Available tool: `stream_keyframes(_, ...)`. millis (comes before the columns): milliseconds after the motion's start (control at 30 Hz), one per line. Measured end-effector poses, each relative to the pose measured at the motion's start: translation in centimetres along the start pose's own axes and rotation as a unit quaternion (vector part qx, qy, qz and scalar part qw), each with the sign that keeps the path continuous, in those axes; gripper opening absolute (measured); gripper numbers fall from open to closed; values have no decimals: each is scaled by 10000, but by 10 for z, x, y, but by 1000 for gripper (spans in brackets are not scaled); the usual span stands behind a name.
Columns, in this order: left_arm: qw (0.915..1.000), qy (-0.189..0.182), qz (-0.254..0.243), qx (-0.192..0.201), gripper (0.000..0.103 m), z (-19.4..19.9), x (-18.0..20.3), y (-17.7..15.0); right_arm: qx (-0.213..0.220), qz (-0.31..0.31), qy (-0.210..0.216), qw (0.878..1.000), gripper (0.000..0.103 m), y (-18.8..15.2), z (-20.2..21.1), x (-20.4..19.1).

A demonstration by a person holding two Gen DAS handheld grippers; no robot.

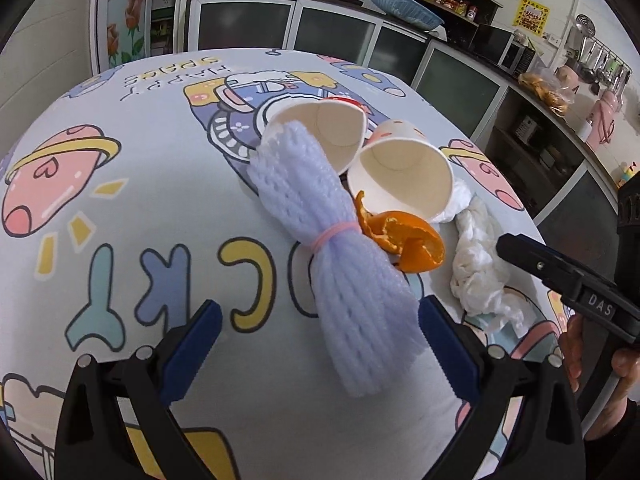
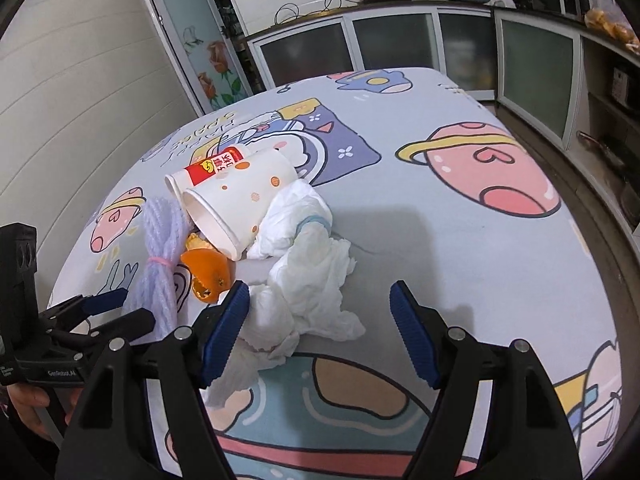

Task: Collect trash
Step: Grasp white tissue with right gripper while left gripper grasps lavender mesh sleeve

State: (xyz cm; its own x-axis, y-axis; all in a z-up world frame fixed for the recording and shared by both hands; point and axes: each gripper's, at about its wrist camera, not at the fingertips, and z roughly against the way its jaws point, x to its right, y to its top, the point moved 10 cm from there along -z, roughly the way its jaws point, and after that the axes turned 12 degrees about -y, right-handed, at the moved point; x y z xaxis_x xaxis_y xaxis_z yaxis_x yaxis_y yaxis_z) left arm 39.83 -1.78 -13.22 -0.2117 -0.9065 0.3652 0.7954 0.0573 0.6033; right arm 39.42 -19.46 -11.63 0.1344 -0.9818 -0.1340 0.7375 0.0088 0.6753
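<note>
A pile of trash lies on the cartoon-print tablecloth (image 1: 132, 208). A purple foam net (image 1: 340, 248) tied with a pink band lies lengthwise, its near end between the fingers of my open left gripper (image 1: 320, 352). Two paper cups (image 1: 400, 176) lie on their sides beside orange peel (image 1: 408, 240) and crumpled white tissue (image 1: 480, 272). My right gripper (image 2: 320, 332) is open and hovers just over the tissue (image 2: 312, 280), left finger at its edge. The cups (image 2: 240, 196), peel (image 2: 208, 272) and net (image 2: 160, 248) lie to its left.
The left gripper (image 2: 100, 312) shows at the left of the right wrist view; the right gripper (image 1: 560, 276) shows at the right of the left wrist view. Kitchen cabinets (image 1: 340, 28) and a counter with basins stand beyond the table. The table edge (image 2: 560, 208) drops off at right.
</note>
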Motion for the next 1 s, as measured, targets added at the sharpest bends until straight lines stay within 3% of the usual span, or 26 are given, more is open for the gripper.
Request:
stream_keyframes(233,9999,-151,36,1,95,-9,4,7,-108,49,170,9998,54,-1,-3,-8)
stream_keyframes(333,9997,-220,57,6,88,-12,4,9,-205,30,319,9993,46,-1,-4,-12)
stream_keyframes(433,9998,-218,1,-3,70,-13,4,10,-264,51,427,9987,30,-1,-3,-16)
stream_keyframes(467,9998,-199,-48,-31,57,-14,4,10,-301,48,512,9982,21,-2,-2,-19)
stream_keyframes(500,9997,-217,-70,-46,46,-15,4,9,-324,51,571,9978,17,-2,-1,-21)
stream_keyframes(600,9993,-355,-15,-68,31,-15,6,8,-324,42,577,9978,10,-3,1,-26)
stream_keyframes(1000,9984,-570,-8,64,27,19,5,-1,-122,-97,639,9978,6,-6,32,-20)
